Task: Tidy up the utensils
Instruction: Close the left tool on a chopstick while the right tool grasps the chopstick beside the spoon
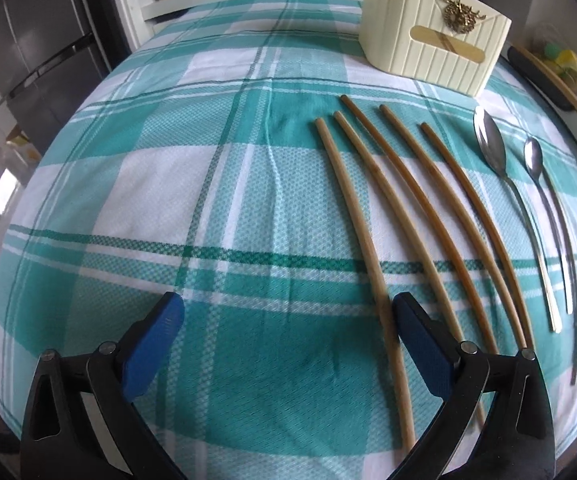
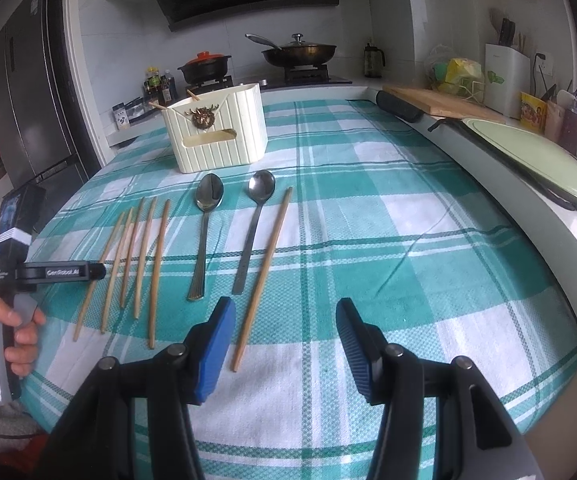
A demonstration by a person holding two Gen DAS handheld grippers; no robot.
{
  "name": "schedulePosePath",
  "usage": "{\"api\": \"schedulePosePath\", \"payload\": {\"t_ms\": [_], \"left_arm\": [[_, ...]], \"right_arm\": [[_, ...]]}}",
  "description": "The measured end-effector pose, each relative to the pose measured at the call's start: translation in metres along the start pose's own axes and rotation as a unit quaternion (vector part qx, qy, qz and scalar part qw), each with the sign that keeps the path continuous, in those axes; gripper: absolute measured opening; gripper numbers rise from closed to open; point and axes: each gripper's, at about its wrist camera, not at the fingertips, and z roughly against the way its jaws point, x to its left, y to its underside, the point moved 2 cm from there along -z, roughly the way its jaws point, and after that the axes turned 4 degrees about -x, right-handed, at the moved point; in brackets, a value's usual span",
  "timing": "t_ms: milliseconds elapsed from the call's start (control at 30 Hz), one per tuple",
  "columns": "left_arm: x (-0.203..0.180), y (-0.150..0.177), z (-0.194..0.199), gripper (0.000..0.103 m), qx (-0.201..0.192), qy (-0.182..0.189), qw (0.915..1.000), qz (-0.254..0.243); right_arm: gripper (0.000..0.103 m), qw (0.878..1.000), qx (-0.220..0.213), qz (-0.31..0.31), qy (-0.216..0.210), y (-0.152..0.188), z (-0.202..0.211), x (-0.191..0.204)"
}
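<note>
Right wrist — sixth chopstick (image 2: 262, 280) beside spoons (image 2: 257, 224)

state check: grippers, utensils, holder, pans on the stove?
left gripper: open, empty
right gripper: open, empty
five chopsticks: flat on cloth, side by side
single chopstick: flat, beside right spoon
two spoons: flat, bowls toward holder
cream holder: upright, chopsticks inside
wok: lidded

- Six wooden chopsticks lie on the cloth: a group of five (image 2: 134, 264) side by side, and a single chopstick (image 2: 262, 276) apart to the right of the spoons.
- Two more chopstick tips (image 2: 176, 104) stick out of the holder.
- Two metal spoons: a left spoon (image 2: 204, 232) and a right spoon (image 2: 254, 228).
- One cream ribbed utensil holder (image 2: 228, 140).
- One teal plaid tablecloth (image 2: 368, 240).
</note>
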Motion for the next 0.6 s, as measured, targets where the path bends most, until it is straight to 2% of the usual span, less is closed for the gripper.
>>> {"api": "schedulePosePath", "payload": {"t_ms": [67, 167, 233, 467, 567, 600], "left_arm": [[0.006, 0.001, 0.0, 0.103, 0.008, 0.009, 0.9998, -0.014], [0.016, 0.002, 0.0, 0.103, 0.015, 0.018, 0.9993, -0.028], [0.024, 0.0, -0.001, 0.103, 0.018, 0.021, 0.9991, -0.033], [0.032, -0.002, -0.003, 0.103, 0.022, 0.034, 0.9974, -0.059], [0.031, -0.007, -0.005, 0.103, 0.025, 0.042, 0.9957, -0.078], [0.03, -0.009, -0.007, 0.103, 0.028, 0.045, 0.9949, -0.086]], "right_arm": [[0.053, 0.999, 0.028, 0.013, -0.015, -0.007, -0.015, 0.004], [0.053, 0.996, 0.072, 0.058, -0.012, -0.015, -0.044, 0.016], [0.053, 0.993, 0.1, 0.054, -0.016, -0.018, -0.058, 0.017], [0.046, 0.985, 0.14, 0.097, 0.004, -0.016, -0.083, 0.03], [0.044, 0.984, 0.142, 0.111, 0.006, -0.021, -0.089, 0.033], [0.039, 0.983, 0.146, 0.11, 0.004, -0.023, -0.091, 0.032]]}}
